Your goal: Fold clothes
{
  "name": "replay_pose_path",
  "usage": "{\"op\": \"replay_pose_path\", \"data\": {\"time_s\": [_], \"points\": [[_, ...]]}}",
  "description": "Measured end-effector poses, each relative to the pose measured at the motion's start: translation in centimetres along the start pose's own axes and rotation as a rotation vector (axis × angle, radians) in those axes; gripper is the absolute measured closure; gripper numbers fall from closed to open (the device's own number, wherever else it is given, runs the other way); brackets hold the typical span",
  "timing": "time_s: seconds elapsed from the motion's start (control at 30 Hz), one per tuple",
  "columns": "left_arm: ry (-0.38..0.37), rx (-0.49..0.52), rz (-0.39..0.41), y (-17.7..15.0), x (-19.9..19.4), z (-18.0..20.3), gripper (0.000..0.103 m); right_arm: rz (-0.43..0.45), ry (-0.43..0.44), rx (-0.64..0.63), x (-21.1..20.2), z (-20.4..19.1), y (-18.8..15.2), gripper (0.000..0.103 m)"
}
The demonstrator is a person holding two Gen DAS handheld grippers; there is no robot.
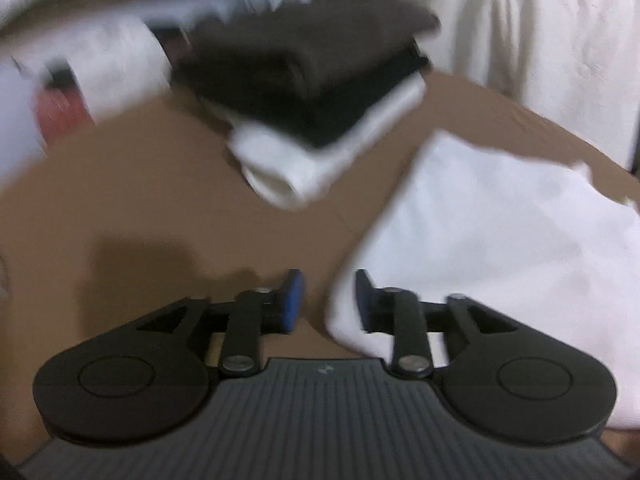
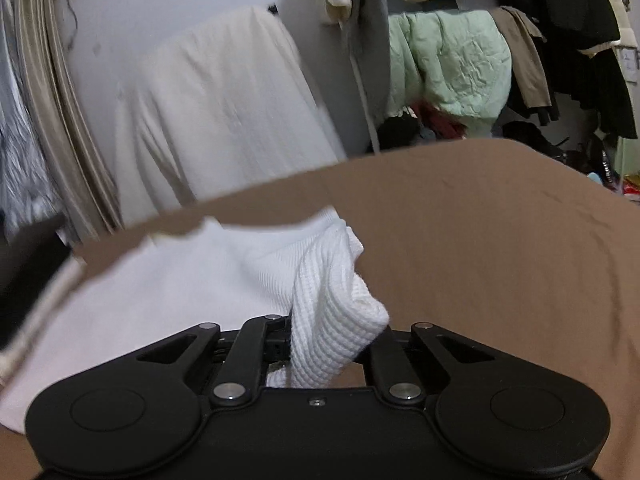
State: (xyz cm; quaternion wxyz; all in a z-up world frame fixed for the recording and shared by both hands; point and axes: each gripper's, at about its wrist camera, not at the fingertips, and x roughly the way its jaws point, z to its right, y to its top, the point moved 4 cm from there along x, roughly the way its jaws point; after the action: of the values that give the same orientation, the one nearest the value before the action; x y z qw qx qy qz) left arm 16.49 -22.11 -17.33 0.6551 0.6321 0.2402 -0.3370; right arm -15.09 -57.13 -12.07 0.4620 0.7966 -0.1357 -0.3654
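Two grippers are working one white garment (image 1: 500, 240) that lies on a brown table (image 1: 160, 200). The right gripper (image 2: 334, 340) has its jaws pinched nearly together on a bunched corner of ribbed white knit, which rises in a crumpled peak above the rest of the cloth; I take that as the start of a fold, the corner picked up so it can be carried across. The left gripper (image 1: 329, 300) is partly open, its blue pads (image 1: 294, 300) showing a clear gap with only brown table between them. The garment's edge lies just beside its right finger, perhaps touching, but the pads are not pressing on cloth. My guess is it missed or let go, and needs a fresh bite before both corners can travel together.

Only the left view shows the stack (image 1: 316, 92) farther back on the table: brown on black on white, already folded, well apart from the garment. Only the right view shows the grip itself, plus the room behind: a cream cover (image 2: 224, 112) and a rail of hanging clothes (image 2: 560, 20).
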Motion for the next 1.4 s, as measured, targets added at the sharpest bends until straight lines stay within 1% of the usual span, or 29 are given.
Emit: {"op": "replay_pose_path", "data": {"time_s": [0.03,0.07,0.13,0.2,0.23,0.3,0.33,0.37,0.4,0.43,0.5,0.57,0.63,0.7,0.73,0.77,0.83,0.87,0.93,0.97,1.0,1.03,1.1,1.2,1.27,1.3,1.33,1.37,1.4], "points": [[-0.043,-0.003,-0.053,-0.2,0.8,0.1,0.063,-0.015,-0.001,0.003,0.1,0.2,0.2,0.093],[-0.060,0.024,-0.092,-0.5,1.7,0.5,0.062,-0.036,-0.020,-0.012,0.7,0.4,-0.3,0.093],[-0.053,0.109,-0.117,-0.8,2.2,2.0,0.061,-0.080,-0.074,-0.057,2.1,1.1,-1.7,0.093],[-0.059,0.177,-0.074,-0.7,2.1,3.1,0.056,-0.143,-0.095,-0.010,3.5,2.4,-3.5,0.093],[-0.100,0.180,-0.049,-0.6,1.8,3.4,0.052,-0.147,-0.093,0.020,3.6,2.9,-4.1,0.092],[-0.188,0.182,0.002,-0.5,1.0,4.0,0.051,-0.141,-0.087,0.050,3.6,3.5,-4.6,0.090],[-0.240,0.179,0.008,-0.5,0.8,4.4,0.051,-0.141,-0.089,0.045,3.4,3.6,-4.5,0.087],[-0.293,0.177,0.013,-0.6,0.6,4.8,0.050,-0.140,-0.099,0.046,3.2,3.8,-4.3,0.079],[-0.316,0.193,0.024,-0.8,0.0,5.5,0.050,-0.138,-0.113,0.053,3.0,4.1,-4.1,0.075],[-0.337,0.210,0.035,-1.1,-0.8,6.3,0.049,-0.137,-0.133,0.066,2.6,4.6,-4.0,0.069],[-0.351,0.263,0.041,-1.7,-0.8,7.5,0.045,-0.138,-0.177,0.104,1.5,5.7,-4.0,0.068],[-0.376,0.285,0.012,-2.5,-0.6,9.0,0.044,-0.136,-0.195,0.152,0.3,7.0,-4.3,0.061],[-0.417,0.279,-0.027,-3.6,-1.6,10.6,0.044,-0.154,-0.129,0.232,-0.7,7.9,-4.7,0.061],[-0.435,0.287,-0.056,-4.3,-1.1,12.2,0.044,-0.180,-0.047,0.315,-1.5,8.4,-5.2,0.059],[-0.443,0.291,-0.070,-4.6,-0.8,12.9,0.044,-0.198,0.004,0.359,-1.7,8.4,-5.5,0.053],[-0.451,0.295,-0.085,-4.9,-0.6,13.7,0.044,-0.220,0.053,0.406,-1.7,8.3,-6.0,0.045],[-0.467,0.304,-0.113,-5.5,0.0,15.2,0.043,-0.267,0.127,0.478,-1.1,7.6,-7.2,0.042],[-0.436,0.376,-0.156,-6.0,0.9,16.3,0.039,-0.291,0.162,0.511,-0.8,7.2,-7.7,0.042],[-0.342,0.635,-0.291,-7.3,2.7,19.0,0.038,-0.317,0.201,0.547,-0.1,6.1,-8.4,0.041],[-0.341,0.653,-0.304,-6.8,3.0,19.4,0.036,-0.326,0.213,0.552,0.4,5.3,-8.6,0.038],[-0.344,0.662,-0.314,-6.3,3.1,19.8,0.036,-0.333,0.219,0.543,1.0,4.6,-8.5,0.037],[-0.372,0.598,-0.339,-5.6,3.4,19.5,0.036,-0.340,0.221,0.524,1.6,4.0,-8.2,0.036],[-0.432,0.497,-0.349,-5.1,3.9,18.5,0.035,-0.338,0.212,0.493,2.7,3.1,-7.8,0.036],[-0.484,0.386,-0.362,-5.3,4.1,16.3,0.035,-0.311,0.200,0.483,4.5,2.8,-7.2,0.036],[-0.525,0.329,-0.384,-4.5,3.7,15.0,0.035,-0.290,0.199,0.488,5.7,3.0,-7.1,0.038],[-0.548,0.278,-0.385,-3.9,3.4,14.3,0.035,-0.281,0.194,0.494,6.1,3.2,-7.0,0.039],[-0.572,0.225,-0.384,-3.2,3.1,13.5,0.035,-0.275,0.185,0.501,6.2,3.5,-6.8,0.045],[-0.582,0.177,-0.385,-2.9,2.9,12.7,0.035,-0.274,0.170,0.492,6.4,3.6,-6.6,0.056],[-0.591,0.142,-0.390,-2.9,2.7,12.1,0.035,-0.277,0.152,0.470,6.5,3.5,-6.4,0.063]]}}
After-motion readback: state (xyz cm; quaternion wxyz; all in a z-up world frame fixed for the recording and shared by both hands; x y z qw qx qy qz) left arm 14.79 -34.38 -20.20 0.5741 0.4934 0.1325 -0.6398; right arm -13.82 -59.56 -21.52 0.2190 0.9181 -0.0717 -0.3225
